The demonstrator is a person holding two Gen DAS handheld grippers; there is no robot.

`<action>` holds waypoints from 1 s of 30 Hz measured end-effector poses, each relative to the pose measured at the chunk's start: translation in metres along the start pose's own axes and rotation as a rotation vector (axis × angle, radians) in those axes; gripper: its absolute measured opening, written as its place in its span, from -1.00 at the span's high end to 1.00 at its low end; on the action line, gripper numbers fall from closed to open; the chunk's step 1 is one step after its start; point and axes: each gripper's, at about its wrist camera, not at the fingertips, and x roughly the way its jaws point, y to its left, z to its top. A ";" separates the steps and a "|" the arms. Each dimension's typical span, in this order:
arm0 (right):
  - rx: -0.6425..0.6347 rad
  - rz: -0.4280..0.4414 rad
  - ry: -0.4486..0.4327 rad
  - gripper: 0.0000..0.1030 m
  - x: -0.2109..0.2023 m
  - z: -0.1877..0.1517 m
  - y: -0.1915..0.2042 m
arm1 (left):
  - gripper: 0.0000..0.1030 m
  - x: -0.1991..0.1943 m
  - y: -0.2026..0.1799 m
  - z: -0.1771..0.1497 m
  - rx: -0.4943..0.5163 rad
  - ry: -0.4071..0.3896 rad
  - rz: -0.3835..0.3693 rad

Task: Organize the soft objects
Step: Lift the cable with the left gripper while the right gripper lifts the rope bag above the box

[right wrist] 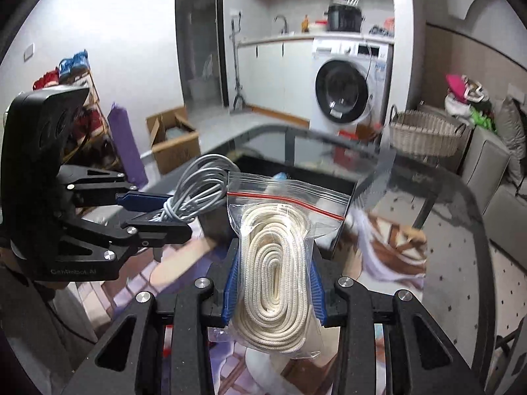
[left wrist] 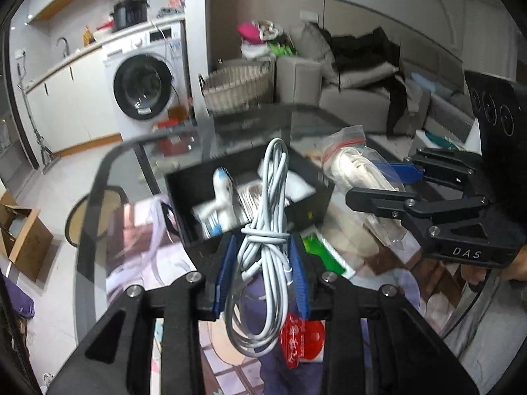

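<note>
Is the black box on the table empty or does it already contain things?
Not empty: the open-topped black box holds white items, seen from the left wrist.

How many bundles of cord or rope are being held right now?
2: a coiled grey cable in the left tool, a bagged white rope in the right tool.

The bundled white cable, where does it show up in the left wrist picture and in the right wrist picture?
Left wrist: the bundled white cable hangs at bottom center, clamped in the left gripper, in front of the black box.
Right wrist: it sits at middle left, held by the left gripper reaching in from the left.
Shared landmark: the washing machine.
</note>
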 end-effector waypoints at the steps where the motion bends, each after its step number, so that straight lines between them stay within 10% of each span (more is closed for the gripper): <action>1: 0.003 -0.004 -0.019 0.30 -0.004 0.002 0.000 | 0.39 -0.003 0.001 0.001 -0.003 -0.023 0.010; 18: -0.024 -0.088 -0.450 0.29 -0.093 0.014 0.025 | 0.39 -0.062 0.010 0.002 0.001 -0.389 0.150; 30: -0.004 -0.095 -0.491 0.29 -0.102 0.010 0.019 | 0.39 -0.068 0.014 -0.002 -0.009 -0.424 0.152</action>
